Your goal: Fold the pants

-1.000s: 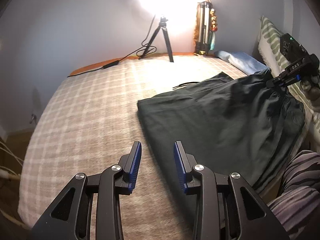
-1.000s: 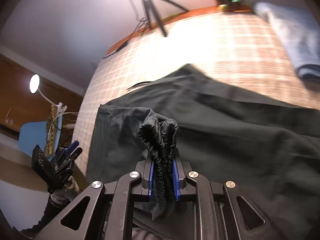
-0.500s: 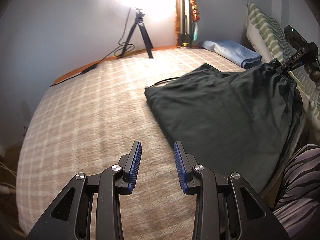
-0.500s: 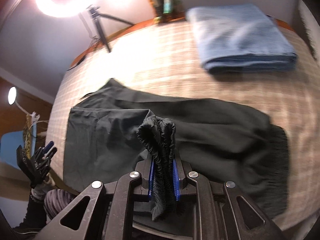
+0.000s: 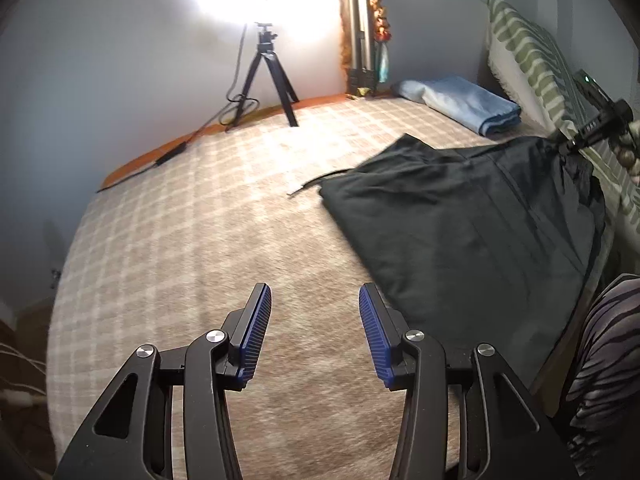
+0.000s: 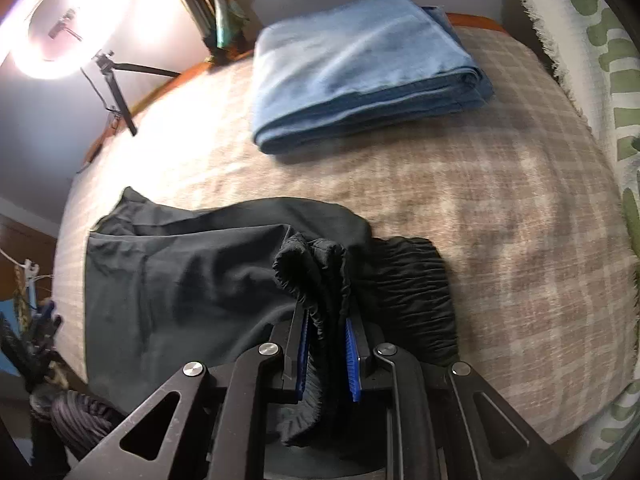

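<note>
right gripper (image 6: 325,344) fingers clamping the gathered waistband of black pants (image 6: 192,280), left gripper (image 5: 314,336) hovering wide open, gripping nothing, over the plaid bed (image 5: 192,216)

The right tool (image 6: 326,344) is clamped on a bunched, gathered waistband of the black pants (image 6: 192,280), the elastic fold standing up between its blue pads (image 6: 352,360). The rest of the garment spreads to the tool's left over the plaid bed (image 6: 500,240), with more waistband lying just to its right. Ahead of the tool, well apart, sits a folded blue cloth (image 6: 360,64). Far ahead-left glows a ring light (image 6: 68,24) on a tripod.
</note>
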Demonstrator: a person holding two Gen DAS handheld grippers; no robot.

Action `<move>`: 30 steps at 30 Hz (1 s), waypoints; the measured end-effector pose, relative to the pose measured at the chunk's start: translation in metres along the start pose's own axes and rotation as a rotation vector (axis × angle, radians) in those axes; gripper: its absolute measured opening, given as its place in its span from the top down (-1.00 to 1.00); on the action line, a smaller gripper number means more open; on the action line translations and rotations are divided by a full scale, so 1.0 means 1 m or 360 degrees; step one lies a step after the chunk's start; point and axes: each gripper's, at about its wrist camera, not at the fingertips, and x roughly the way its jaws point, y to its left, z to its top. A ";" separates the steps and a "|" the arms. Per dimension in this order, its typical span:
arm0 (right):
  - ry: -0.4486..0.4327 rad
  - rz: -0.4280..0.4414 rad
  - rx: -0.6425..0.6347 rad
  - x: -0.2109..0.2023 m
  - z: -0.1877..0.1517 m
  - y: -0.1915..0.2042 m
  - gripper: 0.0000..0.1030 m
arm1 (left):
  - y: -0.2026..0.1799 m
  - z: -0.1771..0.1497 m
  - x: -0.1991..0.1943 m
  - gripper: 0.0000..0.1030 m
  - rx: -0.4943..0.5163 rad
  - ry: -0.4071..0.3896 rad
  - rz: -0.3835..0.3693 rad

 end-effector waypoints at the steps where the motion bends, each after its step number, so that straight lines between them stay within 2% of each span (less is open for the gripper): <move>1: 0.0005 -0.0015 -0.0005 0.002 0.000 -0.001 0.72 | 0.002 0.001 -0.003 0.14 0.0005 -0.0003 0.0015; 5: 0.0020 -0.0103 -0.0071 0.009 -0.001 0.002 0.72 | 0.014 0.008 -0.019 0.14 -0.0010 -0.0016 0.0050; 11: 0.0041 -0.0228 -0.0161 0.015 0.000 0.010 0.56 | 0.030 0.026 -0.050 0.09 -0.0075 0.0001 0.0045; 13: 0.0029 -0.0270 -0.0178 0.012 -0.001 0.013 0.41 | 0.028 0.033 -0.059 -0.03 -0.0101 0.0001 0.0013; 15: -0.0001 -0.0357 -0.0209 0.007 -0.004 0.019 0.27 | 0.020 0.039 -0.064 -0.06 -0.0117 0.0003 -0.0029; 19: -0.0086 -0.0431 -0.0208 -0.008 -0.006 0.028 0.23 | 0.002 0.039 -0.059 -0.07 -0.0173 0.0053 -0.0140; 21: -0.0161 -0.0430 -0.0212 -0.018 -0.007 0.037 0.19 | -0.010 0.034 -0.048 -0.07 -0.0202 0.0091 -0.0207; 25: -0.0326 -0.0367 -0.0248 -0.041 -0.015 0.056 0.13 | -0.038 0.020 -0.025 -0.07 -0.0202 0.0157 -0.0211; 28: -0.0303 -0.0203 -0.0303 -0.042 -0.027 0.072 0.13 | -0.057 0.009 -0.007 -0.07 -0.0184 0.0222 -0.0218; 30: -0.0247 -0.0180 -0.0371 -0.036 -0.041 0.080 0.13 | -0.068 0.003 0.003 -0.07 -0.0156 0.0266 -0.0212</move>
